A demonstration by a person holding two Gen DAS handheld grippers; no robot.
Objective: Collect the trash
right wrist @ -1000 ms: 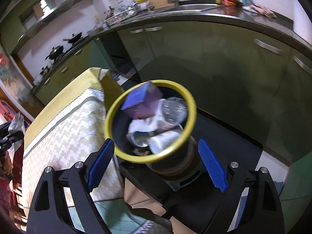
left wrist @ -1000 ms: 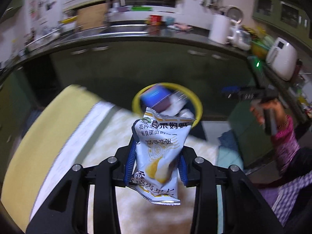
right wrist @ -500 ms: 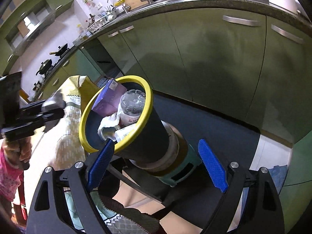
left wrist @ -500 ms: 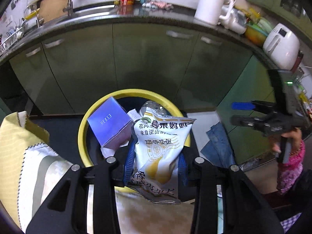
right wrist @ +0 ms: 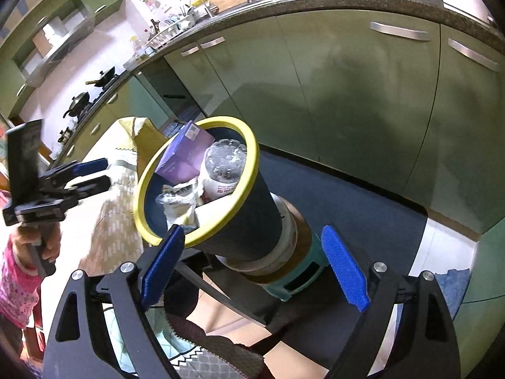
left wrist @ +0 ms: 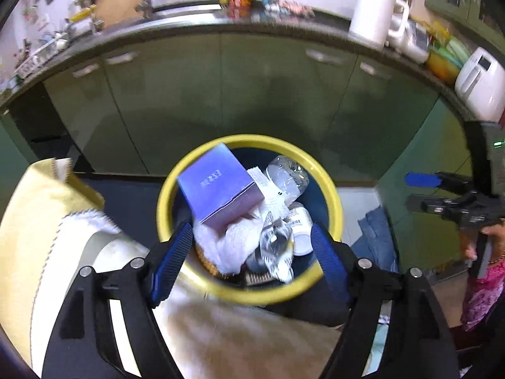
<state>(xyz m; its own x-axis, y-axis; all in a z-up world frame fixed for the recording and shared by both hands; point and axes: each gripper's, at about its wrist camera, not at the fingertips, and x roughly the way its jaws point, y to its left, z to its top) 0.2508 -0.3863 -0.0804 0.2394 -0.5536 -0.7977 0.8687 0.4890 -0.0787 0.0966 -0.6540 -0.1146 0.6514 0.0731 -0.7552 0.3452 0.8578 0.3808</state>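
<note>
My left gripper (left wrist: 252,262) hangs right over the bin (left wrist: 331,189), jaws spread wide with nothing between the blue pads, so I judge this piece of the job to be at its drop-off end. The bin is well filled: a purple box (left wrist: 217,186) leans at about 11 o'clock inside the yellow rim, a clear plastic bottle (left wrist: 287,177) lies at 1 o'clock, a white cloth (left wrist: 233,246) is bunched near the middle, and a crumpled snack bag (left wrist: 274,249) sits on the heap at about 6 o'clock, just past my fingertips. A small white bottle (left wrist: 300,224) shows at 4 o'clock beside it.

What is left I cannot fully tell. The tablecloth (left wrist: 38,221) at 8 o'clock shows no loose rubbish on the part I can see (most of the table is out of view), so more may be waiting there.

My right gripper (right wrist: 252,268) is held off to the side of the bin, also wide open and holding nothing, aimed at the bin's dark wall and the stool (right wrist: 300,278) under it. In its view the left gripper appears at 9 o'clock, level and pointed toward the bin. Both tools are tilted downward, the left steeply over the opening, the right lower and further out.
</note>
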